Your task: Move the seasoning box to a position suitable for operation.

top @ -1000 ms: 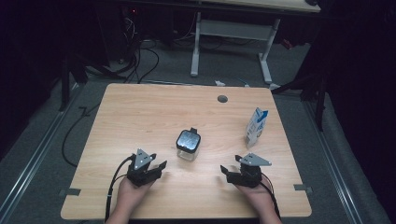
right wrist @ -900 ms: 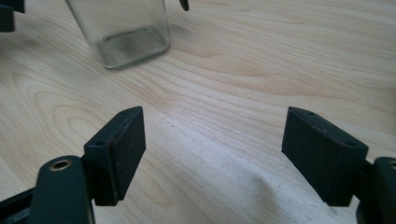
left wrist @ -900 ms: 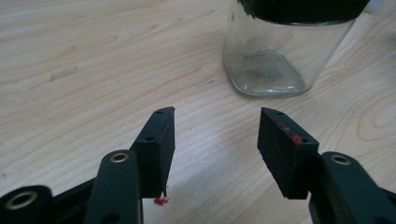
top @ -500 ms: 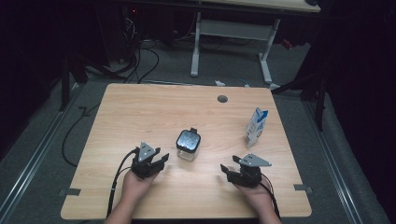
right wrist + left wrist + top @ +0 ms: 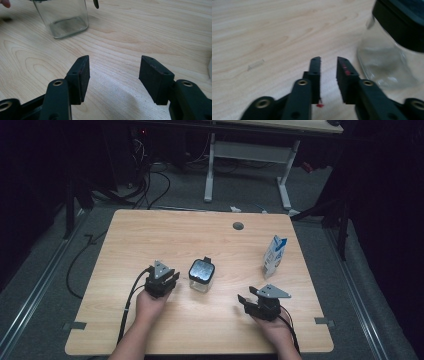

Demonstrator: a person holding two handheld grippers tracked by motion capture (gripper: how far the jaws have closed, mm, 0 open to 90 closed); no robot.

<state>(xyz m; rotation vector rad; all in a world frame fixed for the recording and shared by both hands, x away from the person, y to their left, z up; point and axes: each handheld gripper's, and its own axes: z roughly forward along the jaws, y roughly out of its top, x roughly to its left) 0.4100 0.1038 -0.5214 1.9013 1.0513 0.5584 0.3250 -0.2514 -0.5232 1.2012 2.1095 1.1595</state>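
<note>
My left gripper (image 5: 161,281): level, just left of the jar, jaws just narrowing to a slim gap, nothing between.
My right gripper (image 5: 256,301): near the table's front edge, jaws just narrowing, spread wide, bare.
Jar (image 5: 201,275): clear square glass, black lid, mid-table.
Carton (image 5: 274,255): upright, right edge.
Table (image 5: 150,235): pale wood grain.

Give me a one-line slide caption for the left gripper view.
Left gripper, fingers nearly together with nothing between, beside the clear glass jar on the wooden table.
</note>
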